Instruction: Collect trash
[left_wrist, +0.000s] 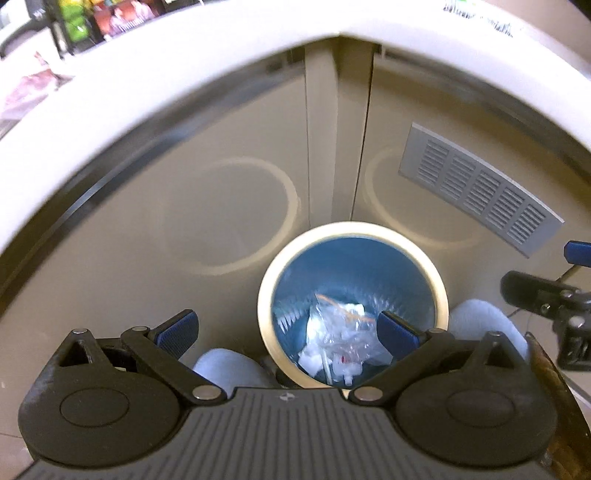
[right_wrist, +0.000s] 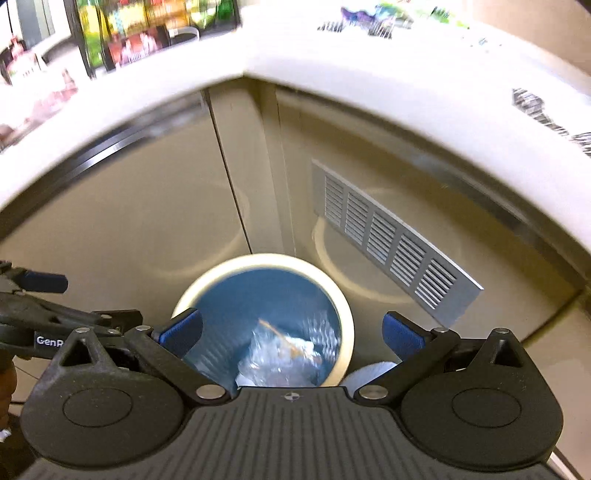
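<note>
A round trash bin (left_wrist: 439, 291) with a cream rim and a blue inside stands on the floor against beige cabinet doors. Crumpled clear plastic and white scraps (left_wrist: 338, 339) lie at its bottom. My left gripper (left_wrist: 286, 330) is open and empty, hovering above the bin's near left side. The bin (right_wrist: 345, 314) shows in the right wrist view with the same trash (right_wrist: 280, 354) inside. My right gripper (right_wrist: 291, 332) is open and empty above the bin. Each gripper appears at the edge of the other's view.
A white countertop edge (left_wrist: 147, 107) juts out overhead, meeting at a corner. A grey vent grille (left_wrist: 480, 188) is set in the right cabinet door. Pale blue shoes (left_wrist: 232, 371) flank the bin. Packaged goods sit on a shelf (right_wrist: 147, 33) at the far left.
</note>
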